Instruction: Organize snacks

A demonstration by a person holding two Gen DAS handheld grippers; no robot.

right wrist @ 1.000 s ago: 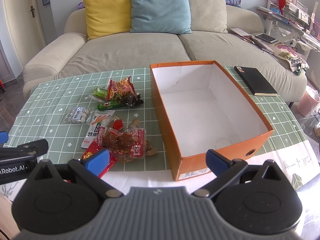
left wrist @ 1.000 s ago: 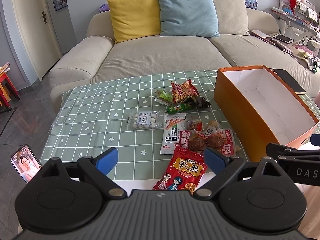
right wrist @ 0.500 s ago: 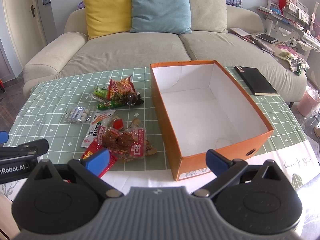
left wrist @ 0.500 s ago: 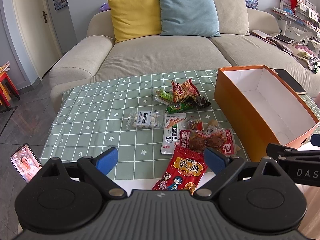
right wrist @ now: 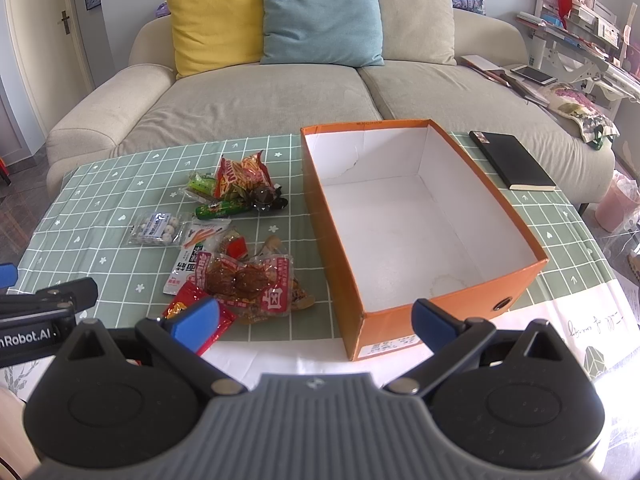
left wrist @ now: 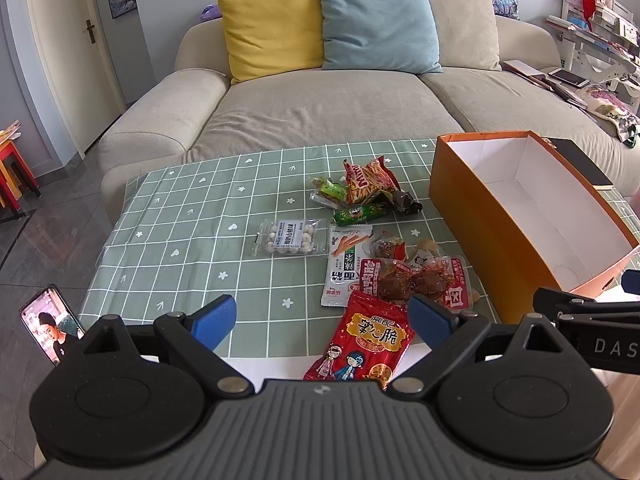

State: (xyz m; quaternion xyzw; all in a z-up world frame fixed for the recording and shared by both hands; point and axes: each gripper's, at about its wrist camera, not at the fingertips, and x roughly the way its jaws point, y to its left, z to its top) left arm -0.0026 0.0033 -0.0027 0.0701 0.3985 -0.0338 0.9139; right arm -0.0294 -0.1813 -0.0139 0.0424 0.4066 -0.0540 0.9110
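Several snack packets lie in a loose pile on the green checked tablecloth (left wrist: 192, 240): a red packet (left wrist: 364, 340) nearest me, a clear pack of brown meat (left wrist: 416, 282), a white packet (left wrist: 346, 264), a clear pack of white balls (left wrist: 290, 237), a green stick (left wrist: 360, 213) and a red-yellow chip bag (left wrist: 370, 180). An empty orange box (right wrist: 420, 216) stands to their right. My left gripper (left wrist: 322, 320) is open above the table's near edge, over the red packet. My right gripper (right wrist: 316, 318) is open and empty before the box's near left corner.
A beige sofa (left wrist: 320, 104) with yellow, blue and beige cushions stands behind the table. A black notebook (right wrist: 512, 160) lies right of the box. A phone (left wrist: 50, 328) stands at the left. A pink bin (right wrist: 618, 206) is at the far right.
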